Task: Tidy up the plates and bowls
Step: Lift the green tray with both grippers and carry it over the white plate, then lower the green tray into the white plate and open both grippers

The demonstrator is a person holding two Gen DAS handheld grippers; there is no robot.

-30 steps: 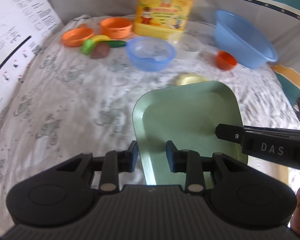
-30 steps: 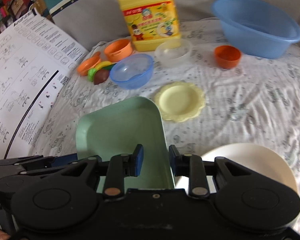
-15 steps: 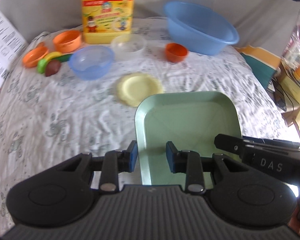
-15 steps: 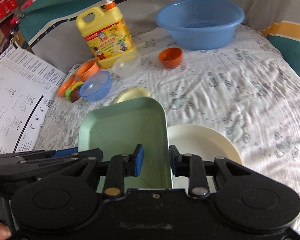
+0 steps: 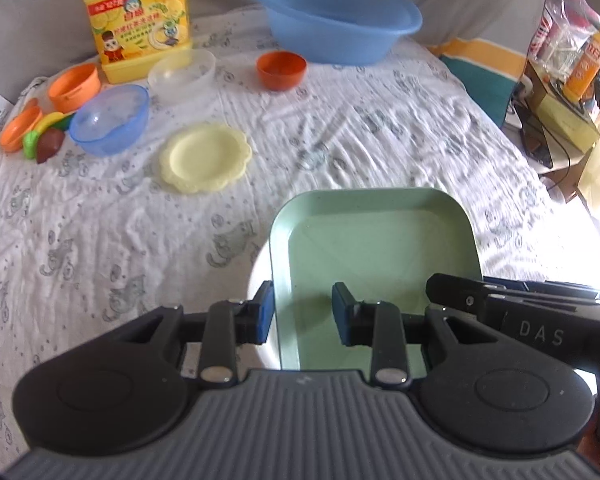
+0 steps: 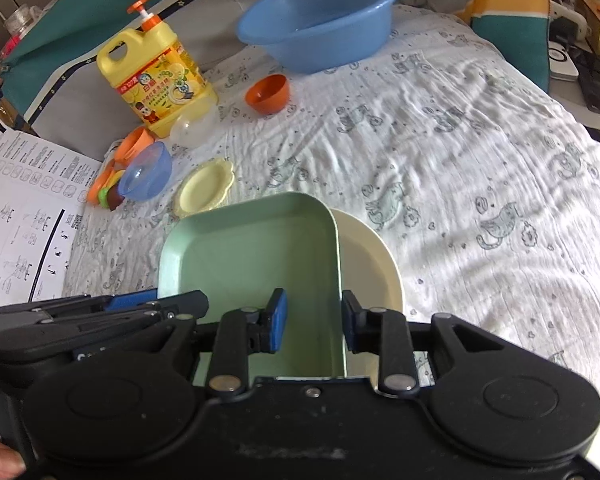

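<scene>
A pale green square plate point(image 5: 380, 248) hangs between both grippers, low over a cream round plate point(image 6: 368, 256) that lies on the white printed cloth. My left gripper point(image 5: 303, 314) is shut on the green plate's left rim, one pad outside and one inside. On the opposite rim my right gripper point(image 6: 314, 320) is shut in the same way. Only a sliver of the cream plate point(image 5: 260, 276) peeks out in the left wrist view. A small yellow scalloped plate point(image 5: 205, 158) lies further back, beside a blue bowl point(image 5: 110, 118), a clear bowl point(image 5: 182, 74) and an orange bowl point(image 5: 281, 69).
A big blue basin point(image 5: 336, 20) and a yellow detergent bottle point(image 5: 136, 16) stand at the back. Orange cups and toy fruit point(image 5: 48, 136) cluster at the back left. A printed paper sheet point(image 6: 20, 216) lies on the left; boxes point(image 5: 568, 92) stand past the right edge.
Both grippers carried the green plate rightward across the cloth, away from the paper sheet. It now hangs over the cream plate, which was off to its right before.
</scene>
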